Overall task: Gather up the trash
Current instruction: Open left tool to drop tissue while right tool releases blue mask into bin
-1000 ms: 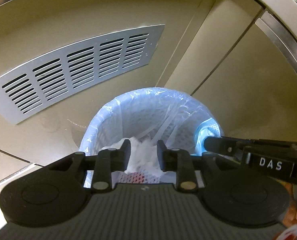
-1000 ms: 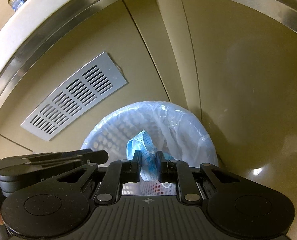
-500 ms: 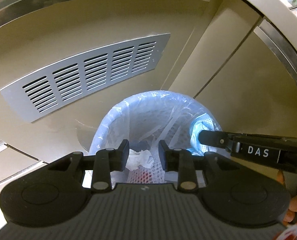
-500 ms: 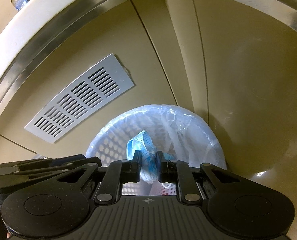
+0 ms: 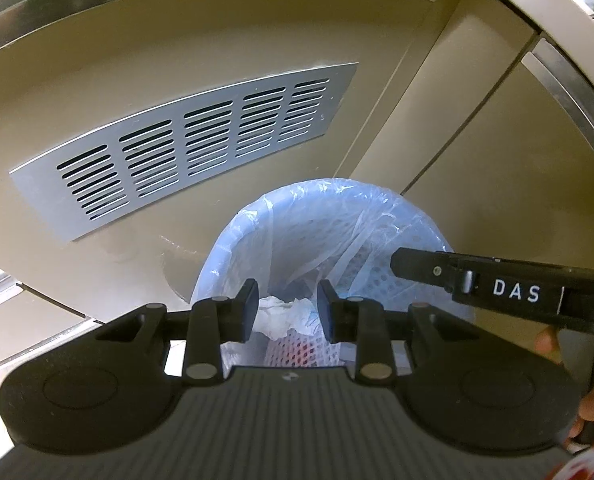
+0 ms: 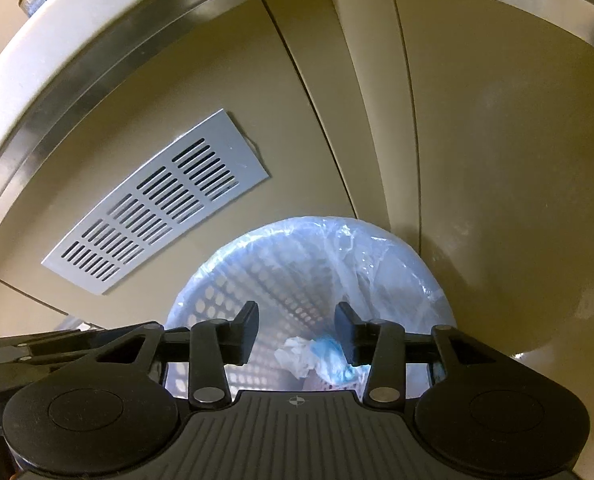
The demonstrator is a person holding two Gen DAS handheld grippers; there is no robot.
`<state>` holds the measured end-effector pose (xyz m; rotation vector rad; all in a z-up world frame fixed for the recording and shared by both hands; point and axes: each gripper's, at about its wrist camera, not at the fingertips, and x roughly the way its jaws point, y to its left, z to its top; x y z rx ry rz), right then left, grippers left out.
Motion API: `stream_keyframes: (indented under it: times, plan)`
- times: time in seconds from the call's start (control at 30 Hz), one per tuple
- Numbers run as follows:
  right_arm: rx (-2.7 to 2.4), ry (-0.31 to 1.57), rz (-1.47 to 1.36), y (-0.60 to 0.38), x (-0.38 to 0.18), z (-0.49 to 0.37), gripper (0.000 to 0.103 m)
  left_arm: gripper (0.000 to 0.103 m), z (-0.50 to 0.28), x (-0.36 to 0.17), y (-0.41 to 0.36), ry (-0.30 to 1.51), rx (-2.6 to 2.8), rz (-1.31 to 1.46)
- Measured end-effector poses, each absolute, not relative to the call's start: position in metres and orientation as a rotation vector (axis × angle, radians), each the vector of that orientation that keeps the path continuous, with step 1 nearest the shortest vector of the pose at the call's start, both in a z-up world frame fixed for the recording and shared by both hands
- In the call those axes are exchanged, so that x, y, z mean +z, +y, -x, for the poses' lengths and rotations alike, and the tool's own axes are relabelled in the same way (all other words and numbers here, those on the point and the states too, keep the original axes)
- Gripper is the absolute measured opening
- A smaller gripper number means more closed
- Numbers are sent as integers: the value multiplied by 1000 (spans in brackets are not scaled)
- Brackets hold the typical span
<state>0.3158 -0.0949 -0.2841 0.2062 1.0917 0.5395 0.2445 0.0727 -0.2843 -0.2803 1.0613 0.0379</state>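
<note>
A white mesh trash bin (image 5: 329, 188) lined with a pale blue plastic bag stands on the floor against beige cabinet doors. My left gripper (image 5: 287, 304) hangs over its near rim, open, with nothing between its fingers. A crumpled white tissue (image 5: 285, 314) lies far below in the bin. My right gripper (image 6: 297, 332) is above the same bin (image 6: 297, 228). Its jaws are opening and hold nothing. The blue face mask (image 6: 331, 354) lies in the bin beside the white tissue (image 6: 297, 356). One right finger (image 5: 417, 268) reaches in from the right in the left wrist view.
A grey slotted vent grille (image 5: 185, 152) sits in the cabinet panel behind the bin, also in the right wrist view (image 6: 157, 208). A steel-edged counter runs above. A person's hand (image 5: 593, 400) holds the right gripper's handle.
The right gripper's jaws came apart and the blue mask dropped from them into the bin. The white tissue under the left gripper sank deeper into the bin.
</note>
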Motion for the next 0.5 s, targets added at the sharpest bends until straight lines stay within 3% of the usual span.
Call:
stream_keyframes:
  times: [0.5]
  plan:
    - [542, 1138, -184, -106, -279, -298, 49, 28, -230, -272, 68, 1039, 70, 283]
